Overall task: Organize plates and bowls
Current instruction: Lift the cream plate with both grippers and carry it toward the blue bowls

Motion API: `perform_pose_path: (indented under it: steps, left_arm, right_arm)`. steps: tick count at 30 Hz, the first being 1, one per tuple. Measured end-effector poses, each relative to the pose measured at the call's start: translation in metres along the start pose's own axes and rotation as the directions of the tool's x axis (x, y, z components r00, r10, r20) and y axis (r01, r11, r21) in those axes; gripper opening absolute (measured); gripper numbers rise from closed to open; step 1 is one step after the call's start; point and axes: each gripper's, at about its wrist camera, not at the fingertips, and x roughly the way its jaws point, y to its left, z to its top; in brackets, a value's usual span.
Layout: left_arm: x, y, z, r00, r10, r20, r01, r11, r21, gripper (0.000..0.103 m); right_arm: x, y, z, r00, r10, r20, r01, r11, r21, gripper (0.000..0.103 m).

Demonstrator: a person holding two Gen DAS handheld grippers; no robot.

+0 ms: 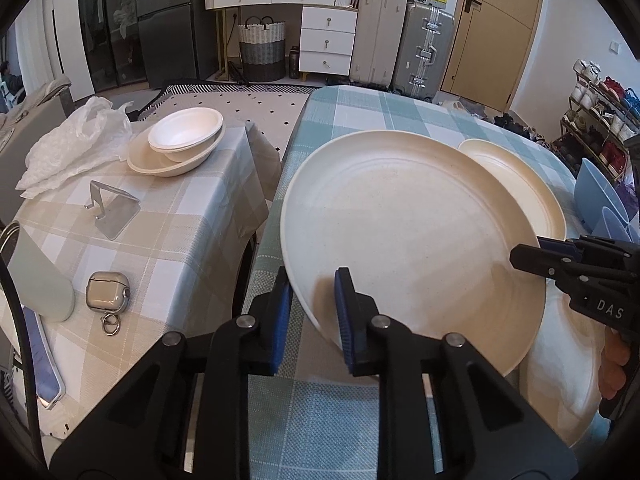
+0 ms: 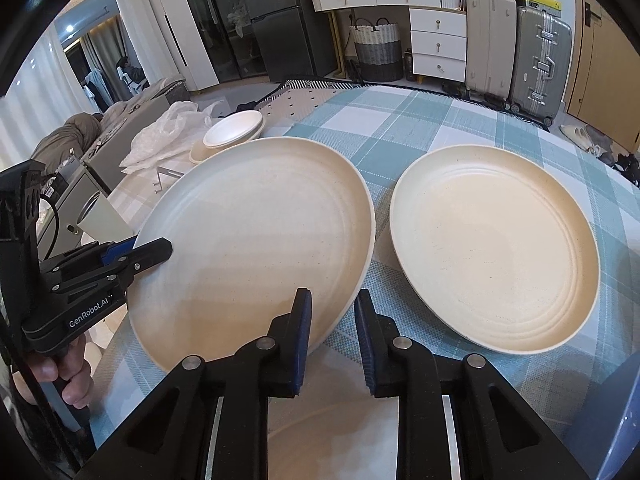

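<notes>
- Right now both grippers clamp the same big cream plate (image 1: 412, 240), one on each side of its rim.
- Left gripper (image 1: 314, 312): jaws clenched on the plate's near-left edge; one blue pad under the rim, one on top.
- Right gripper (image 2: 332, 336): jaws clenched on the plate's opposite edge; in the left wrist view it comes in from the right w/ a hand (image 1: 614, 364) on the handle.
- The plate is tilted, lifted off the teal-check counter (image 2: 440, 120), left side higher.
- Second cream plate (image 2: 496, 248) lies flat on the counter just beside the held one, to its right in the right wrist view; not touching as far as I can tell.
- Another cream piece (image 1: 560, 380) sits under the held plate's near-right edge; mostly hidden.
- Blue bowls (image 1: 600, 196) stand on edge at the far right of the counter.
- Side counter w/ beige check cloth (image 1: 160, 232): stack of white bowls (image 1: 184, 132) nested in a cream bowl, plastic bag (image 1: 76, 140), metal stand (image 1: 112, 208), earbud case (image 1: 108, 292).
</notes>
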Motion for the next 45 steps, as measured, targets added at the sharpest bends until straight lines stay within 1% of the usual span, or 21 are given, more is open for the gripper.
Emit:
perform_pose_path:
  steps: [8,16,33,45]
  left_arm:
    - [-0.028,-0.018,-0.003,1.000,-0.005,0.027,0.005,1.000,0.023,0.019]
    - [-0.052,-0.042,-0.006,0.999,-0.016,0.050,0.013,0.999,0.052,0.019]
    - [-0.097,-0.099,-0.030,0.997,-0.036,0.070,0.028,0.994,0.108,0.019]
    - [-0.116,-0.128,-0.050,0.996,-0.049,0.069,0.039,0.990,0.137,0.019]
  right_arm:
    - [-0.029,-0.004,-0.005,0.999,0.002,0.036,-0.003,1.000,0.010,0.023]
    - [-0.056,-0.010,-0.020,0.998,-0.002,0.065,0.000,1.000,0.031,0.023]
    - [-0.111,-0.024,-0.065,0.994,-0.010,0.108,0.002,0.998,0.069,0.023]
    - [-0.132,-0.033,-0.094,0.993,-0.014,0.119,0.002,0.995,0.100,0.023]
